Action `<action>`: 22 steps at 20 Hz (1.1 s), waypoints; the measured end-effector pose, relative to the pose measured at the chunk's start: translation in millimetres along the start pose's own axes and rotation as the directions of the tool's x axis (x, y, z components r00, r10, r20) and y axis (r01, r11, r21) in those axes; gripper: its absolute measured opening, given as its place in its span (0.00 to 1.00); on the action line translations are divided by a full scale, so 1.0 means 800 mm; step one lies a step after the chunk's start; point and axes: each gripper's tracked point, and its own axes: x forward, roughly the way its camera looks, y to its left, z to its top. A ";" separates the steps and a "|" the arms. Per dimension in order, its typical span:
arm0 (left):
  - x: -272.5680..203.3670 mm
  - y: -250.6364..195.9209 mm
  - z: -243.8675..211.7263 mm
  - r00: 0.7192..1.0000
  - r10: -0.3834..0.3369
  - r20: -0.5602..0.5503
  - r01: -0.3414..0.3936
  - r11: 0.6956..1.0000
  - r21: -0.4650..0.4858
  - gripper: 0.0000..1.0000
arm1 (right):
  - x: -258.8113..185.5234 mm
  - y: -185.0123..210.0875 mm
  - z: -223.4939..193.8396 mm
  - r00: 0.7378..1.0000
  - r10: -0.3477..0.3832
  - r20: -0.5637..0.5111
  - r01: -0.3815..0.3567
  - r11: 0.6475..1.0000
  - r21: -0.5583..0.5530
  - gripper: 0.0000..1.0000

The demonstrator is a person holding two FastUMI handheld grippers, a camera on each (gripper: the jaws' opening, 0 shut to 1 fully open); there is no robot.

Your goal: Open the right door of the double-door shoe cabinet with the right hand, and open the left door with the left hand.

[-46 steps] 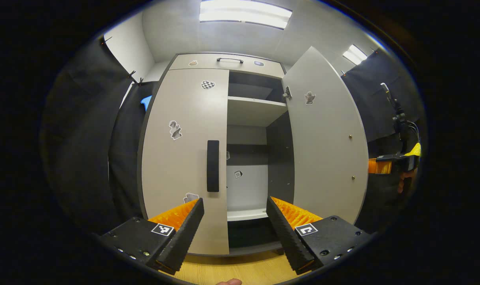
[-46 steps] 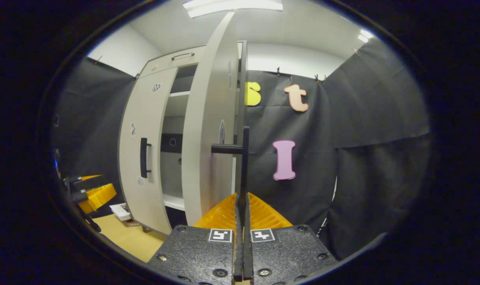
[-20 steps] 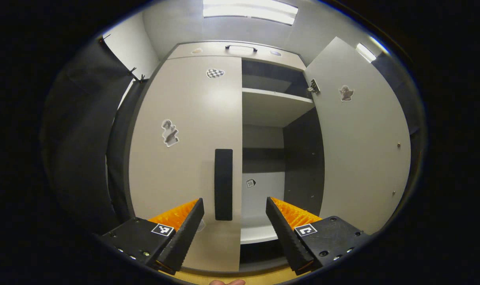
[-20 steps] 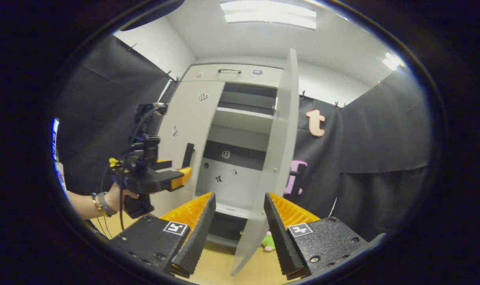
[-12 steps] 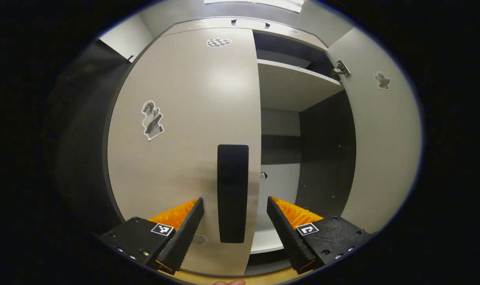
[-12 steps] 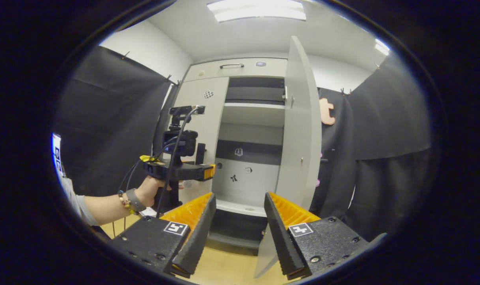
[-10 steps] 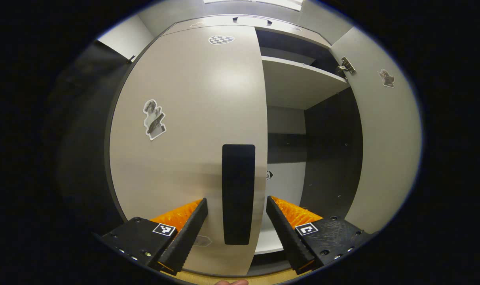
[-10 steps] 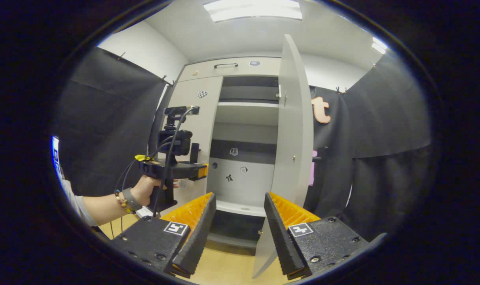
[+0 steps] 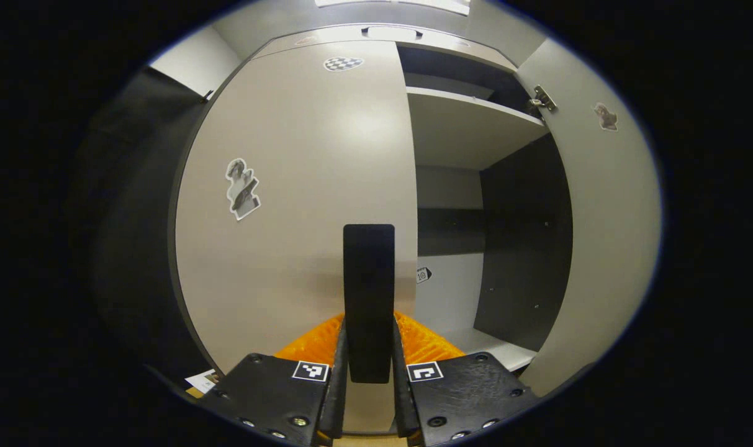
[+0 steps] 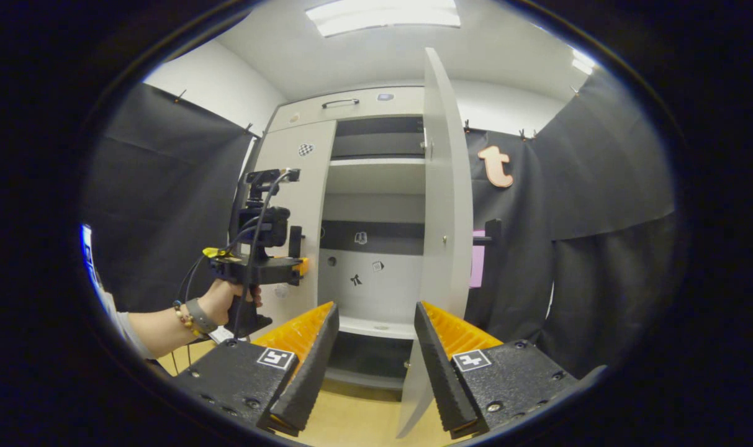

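Black cloth hangs beside the shoe cabinet point(image 10: 376, 108), whose right door point(image 10: 444, 205) already stands wide open. Its left door point(image 9: 302, 186) is shut, with the left tongs point(image 9: 369, 372) clenched on the door's black handle point(image 9: 368, 292), ready to pull. Well back from the cabinet, the right tongs point(image 10: 373, 347) are spread apart, holding nothing.

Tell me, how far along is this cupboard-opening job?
Done: the pale grey right door stands swung wide, and the right gripper hangs open. In hand: the left gripper clamps the closed left door's black bar handle. Left: pulling that door open.
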 end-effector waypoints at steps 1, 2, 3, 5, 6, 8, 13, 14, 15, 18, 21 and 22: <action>0.006 0.002 -0.001 1.000 0.002 -0.004 -0.002 1.000 0.016 0.28 | -0.001 -0.001 -0.002 1.000 0.001 -0.001 -0.001 1.000 0.002 0.78; 0.004 0.002 0.000 1.000 0.001 -0.003 -0.001 1.000 0.015 0.23 | -0.001 -0.002 -0.003 1.000 -0.001 -0.002 0.001 1.000 0.003 0.78; 0.006 0.003 -0.003 1.000 0.000 -0.011 0.000 1.000 0.019 0.18 | 0.000 -0.003 -0.003 1.000 -0.006 -0.003 0.006 1.000 0.002 0.78; 0.004 0.001 -0.002 1.000 -0.005 -0.017 0.005 1.000 0.010 0.08 | -0.001 -0.006 -0.001 1.000 -0.011 0.002 0.011 1.000 0.004 0.78; 0.004 0.001 -0.002 1.000 -0.009 -0.019 0.009 1.000 0.007 0.08 | -0.002 -0.007 -0.002 1.000 -0.012 0.002 0.012 1.000 0.005 0.78; -0.003 0.000 -0.002 0.999 -0.021 -0.027 0.021 1.000 0.006 0.08 | -0.001 -0.009 -0.002 1.000 -0.018 0.004 0.018 1.000 0.000 0.78; -0.041 0.003 0.004 0.998 -0.053 -0.016 0.054 0.998 0.035 0.08 | -0.002 -0.005 -0.007 1.000 -0.019 0.004 0.019 1.000 0.006 0.78; -0.049 0.006 0.006 0.998 -0.057 -0.012 0.057 0.997 0.050 0.08 | -0.002 -0.003 -0.007 1.000 -0.019 0.004 0.019 1.000 0.008 0.78; -0.056 0.010 0.005 0.998 -0.066 -0.010 0.066 0.997 0.043 0.07 | -0.001 -0.002 -0.008 1.000 -0.017 0.003 0.017 1.000 0.010 0.78; -0.081 0.018 0.005 0.995 -0.095 -0.028 0.095 0.995 0.022 0.07 | 0.005 0.007 -0.004 1.000 -0.009 0.011 0.009 1.000 0.008 0.78; -0.103 0.030 0.007 0.995 -0.095 -0.025 0.095 0.995 0.041 0.07 | 0.005 0.018 -0.001 1.000 0.004 0.026 -0.004 1.000 -0.002 0.78; -0.109 0.035 0.007 0.996 -0.091 -0.022 0.092 0.995 0.049 0.07 | 0.006 0.022 0.000 1.000 0.006 0.029 -0.006 1.000 -0.005 0.78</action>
